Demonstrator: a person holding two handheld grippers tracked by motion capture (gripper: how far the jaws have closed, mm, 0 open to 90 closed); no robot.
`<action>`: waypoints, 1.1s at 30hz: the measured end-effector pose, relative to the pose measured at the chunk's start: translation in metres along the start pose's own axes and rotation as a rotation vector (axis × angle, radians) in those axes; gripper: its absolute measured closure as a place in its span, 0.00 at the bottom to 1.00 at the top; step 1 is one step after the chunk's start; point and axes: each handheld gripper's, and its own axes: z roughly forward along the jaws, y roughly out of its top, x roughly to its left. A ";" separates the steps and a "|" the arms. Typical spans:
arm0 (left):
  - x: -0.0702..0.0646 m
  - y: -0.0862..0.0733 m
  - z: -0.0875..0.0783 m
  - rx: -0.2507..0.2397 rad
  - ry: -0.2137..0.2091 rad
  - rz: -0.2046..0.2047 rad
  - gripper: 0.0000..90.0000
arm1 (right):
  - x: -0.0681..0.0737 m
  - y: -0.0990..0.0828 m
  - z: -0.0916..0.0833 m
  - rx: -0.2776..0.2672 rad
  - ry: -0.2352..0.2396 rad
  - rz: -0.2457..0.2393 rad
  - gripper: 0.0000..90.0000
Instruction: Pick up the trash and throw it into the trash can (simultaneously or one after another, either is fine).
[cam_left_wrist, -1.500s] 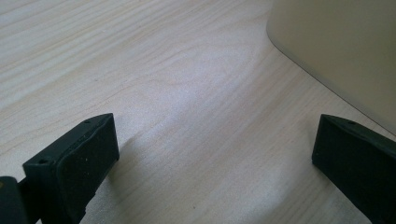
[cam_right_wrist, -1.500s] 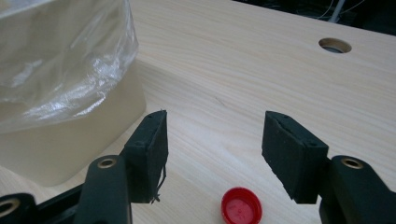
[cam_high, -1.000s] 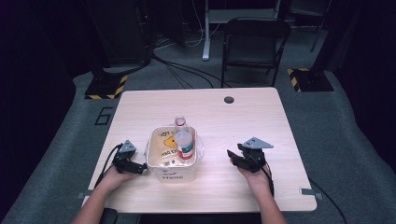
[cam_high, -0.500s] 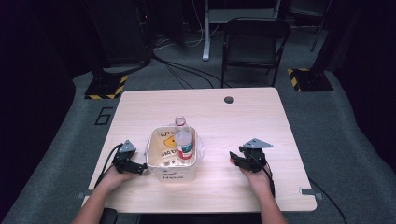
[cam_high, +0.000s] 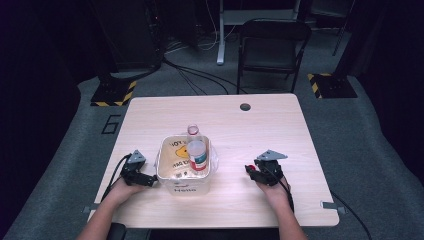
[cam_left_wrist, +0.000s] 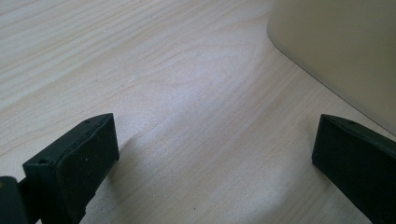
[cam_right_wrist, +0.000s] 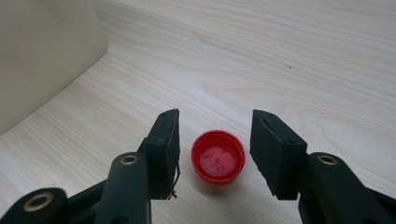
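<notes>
A small red bottle cap (cam_right_wrist: 218, 156) lies open side up on the wooden table (cam_high: 240, 130). My right gripper (cam_right_wrist: 215, 128) straddles it, one pad on each side with a thin gap to each, and its jaws have just been closing on it. In the high view the right gripper (cam_high: 251, 171) rests low on the table, right of the bin. My left gripper (cam_high: 147, 179) sits at the bin's left wall, jaws wide apart over bare wood (cam_left_wrist: 215, 140), nothing between them.
A translucent white bin (cam_high: 165, 185) stands at the table's middle front, holding a bottle (cam_high: 197, 155) with a red and white label and a yellow printed bag (cam_high: 177, 155). Its wall shows close by in both gripper views (cam_left_wrist: 336, 42) (cam_right_wrist: 42, 56). A black chair (cam_high: 272, 47) stands beyond the table.
The right gripper has edged slightly down and to the right in the high view. The left hand and the bin have kept still.
</notes>
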 end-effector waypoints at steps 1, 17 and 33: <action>0.000 0.000 0.000 -0.004 0.000 -0.005 0.00 | 0.000 0.000 0.001 0.007 -0.001 -0.002 0.59; 0.000 0.000 0.000 0.000 0.000 0.000 0.00 | -0.003 -0.003 0.011 0.074 0.000 0.012 0.59; 0.000 0.000 0.000 0.000 0.000 0.000 0.00 | -0.006 -0.003 0.013 0.085 0.001 0.026 0.64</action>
